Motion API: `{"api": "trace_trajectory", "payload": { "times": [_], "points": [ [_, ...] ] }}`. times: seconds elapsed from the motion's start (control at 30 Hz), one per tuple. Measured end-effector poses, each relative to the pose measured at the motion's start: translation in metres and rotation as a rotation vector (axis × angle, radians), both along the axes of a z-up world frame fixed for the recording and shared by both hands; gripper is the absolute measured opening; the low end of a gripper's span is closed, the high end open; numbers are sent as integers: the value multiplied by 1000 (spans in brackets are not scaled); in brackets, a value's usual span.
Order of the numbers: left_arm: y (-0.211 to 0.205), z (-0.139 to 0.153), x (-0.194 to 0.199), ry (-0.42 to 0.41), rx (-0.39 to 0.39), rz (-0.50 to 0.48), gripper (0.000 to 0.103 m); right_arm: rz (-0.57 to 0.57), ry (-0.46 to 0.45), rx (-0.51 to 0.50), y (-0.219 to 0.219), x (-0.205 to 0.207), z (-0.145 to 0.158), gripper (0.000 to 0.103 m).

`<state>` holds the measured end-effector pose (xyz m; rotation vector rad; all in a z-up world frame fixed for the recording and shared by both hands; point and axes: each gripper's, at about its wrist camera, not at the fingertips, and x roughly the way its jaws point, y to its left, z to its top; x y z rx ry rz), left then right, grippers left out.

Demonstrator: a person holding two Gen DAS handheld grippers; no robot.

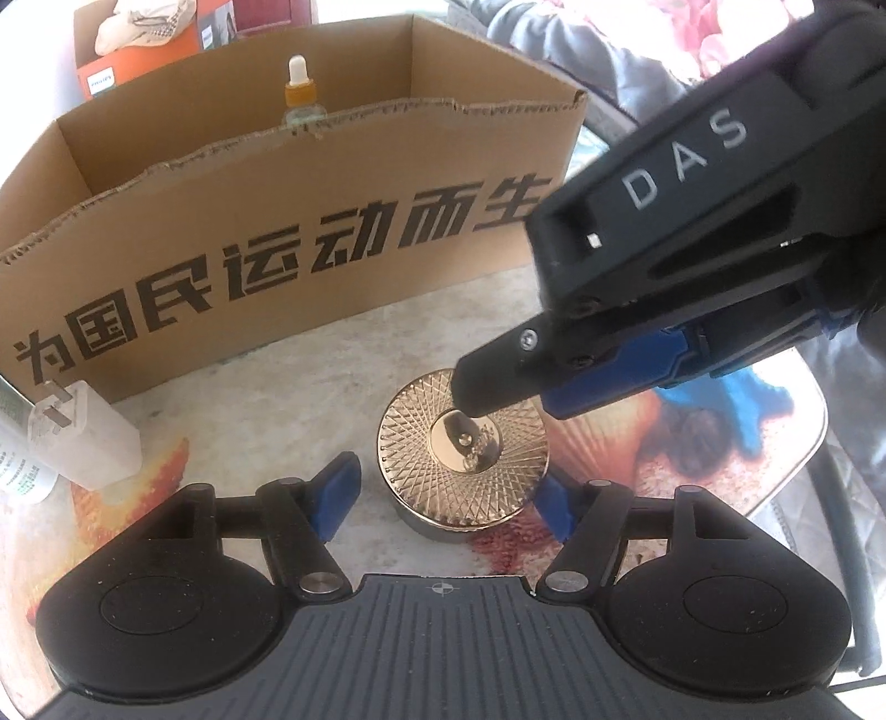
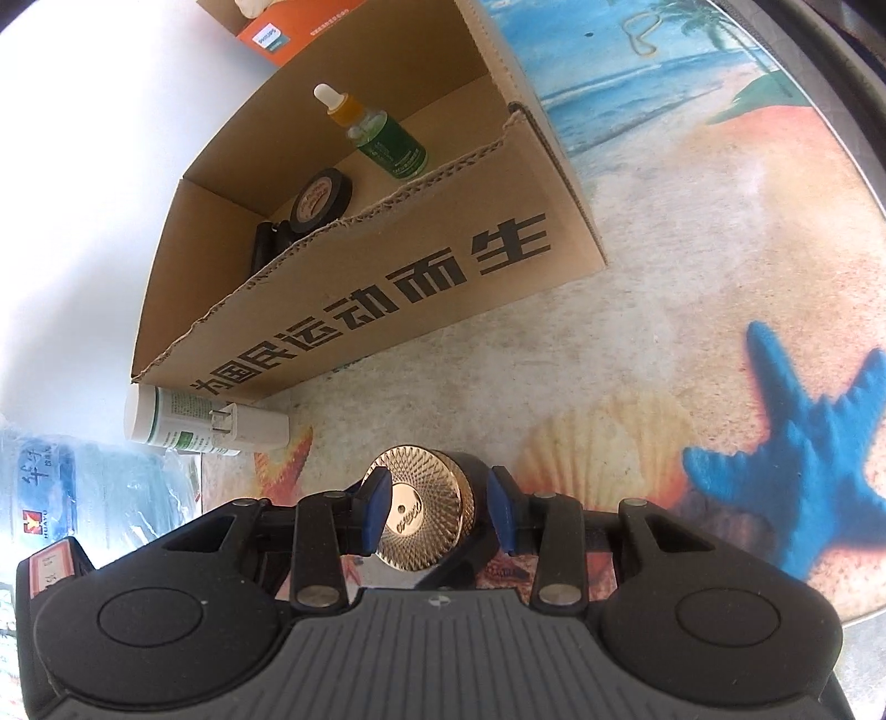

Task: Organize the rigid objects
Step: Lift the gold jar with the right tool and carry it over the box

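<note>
Item: round jar with gold patterned lid (image 1: 464, 448), dark body, standing upright on the tabletop (image 1: 288, 399) just in front of the cardboard box (image 1: 310, 221).

Left wrist view: the left gripper (image 1: 446, 495) has blue-padded fingers (image 1: 335, 493) set wide to either side of the jar; the left pad stands clear of it, and contact at the right pad cannot be told. The right gripper (image 1: 487, 401) reaches in from the upper right, its tip over the lid; from here its grip is hidden. White plug adapter (image 1: 83, 437) at near left, beside a white bottle with green print (image 1: 22, 471).

Right wrist view: the right gripper (image 2: 437, 507) has its fingers (image 2: 374, 509) narrow, one at each side of the jar (image 2: 423, 509); whether they press on it cannot be told. This view alone shows the box interior: green dropper bottle (image 2: 387, 141) upright at the far end, a black tape roll (image 2: 321, 202), and a dark object (image 2: 271, 243) beside it, too hidden to name. The adapter (image 2: 249, 432) lies against the white bottle (image 2: 166, 421) at the box's near left corner.

Surface: tabletop covered with a beach print, blue starfish (image 2: 797, 459) at right, scallop shell (image 2: 603, 448) beside the jar. An orange carton (image 2: 293, 30) sits beyond the box. A wrapped blue package (image 2: 72, 487) lies at far left.
</note>
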<state>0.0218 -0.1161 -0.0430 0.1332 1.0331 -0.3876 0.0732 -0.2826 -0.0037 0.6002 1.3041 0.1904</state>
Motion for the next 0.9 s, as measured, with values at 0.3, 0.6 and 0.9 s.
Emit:
{"api": "trace_trajectory", "payload": {
  "times": [0.3,0.6,0.9],
  "points": [
    [-18,-7,6,6,5,-2,61,-21,24,30,3,1,-12,41],
    [-21,2,3,13,-13,25,56,-21,18,27,4,0,-10,41],
    [-12,9,6,50,-24,42,56,-12,40,21,10,-3,-1,41]
  ]
}}
